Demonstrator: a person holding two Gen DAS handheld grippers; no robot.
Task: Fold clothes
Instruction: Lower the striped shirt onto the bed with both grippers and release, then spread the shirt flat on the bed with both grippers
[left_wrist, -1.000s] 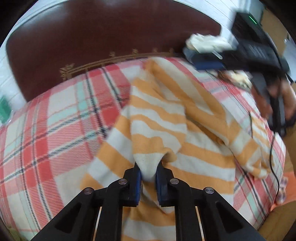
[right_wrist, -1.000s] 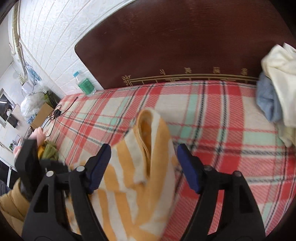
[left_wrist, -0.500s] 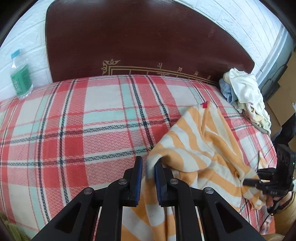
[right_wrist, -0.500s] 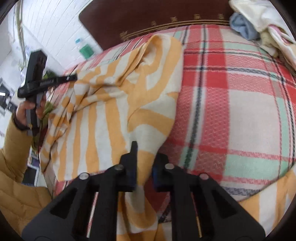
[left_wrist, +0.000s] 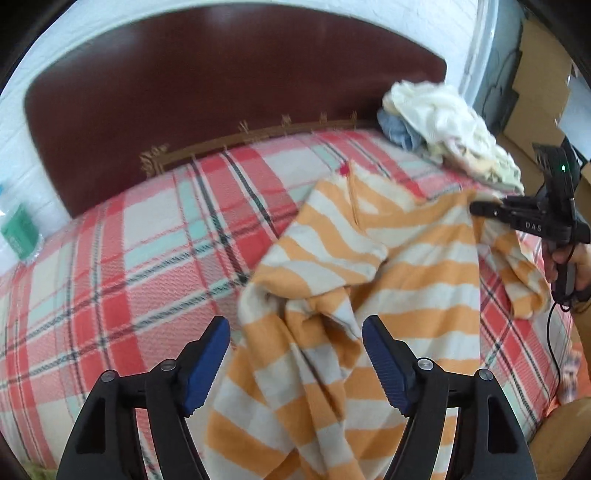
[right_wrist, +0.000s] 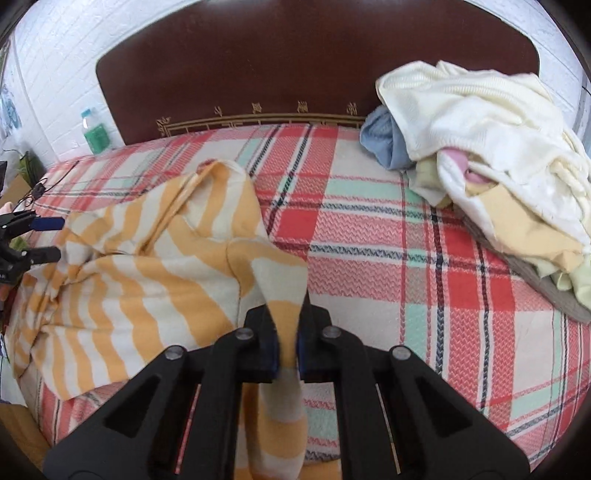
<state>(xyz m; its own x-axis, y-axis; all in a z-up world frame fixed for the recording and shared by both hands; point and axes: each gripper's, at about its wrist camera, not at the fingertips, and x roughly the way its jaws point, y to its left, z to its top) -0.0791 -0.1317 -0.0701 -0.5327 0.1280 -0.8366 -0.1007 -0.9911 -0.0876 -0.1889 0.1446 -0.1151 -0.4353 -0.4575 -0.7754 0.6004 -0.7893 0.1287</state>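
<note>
The left gripper (left_wrist: 295, 354) angles down, jaws opening, pads clear of the striped garment (left_wrist: 369, 280) rumpled between them. The right gripper (right_wrist: 286, 343) pinches its near edge. Bare plaid bed (right_wrist: 388, 258) lies beyond; a clothes pile (right_wrist: 480, 155) fills the far right corner.

The only lettering I can read is "D A S", in pale capitals on the black plastic body of my right gripper (left_wrist: 480, 208), seen from my left wrist camera. The green label on the clear plastic bottle (right_wrist: 95, 133) beside the dark brown headboard (right_wrist: 295, 74) is too blurred to read, and the headboard's gilt motifs form no letters.
</note>
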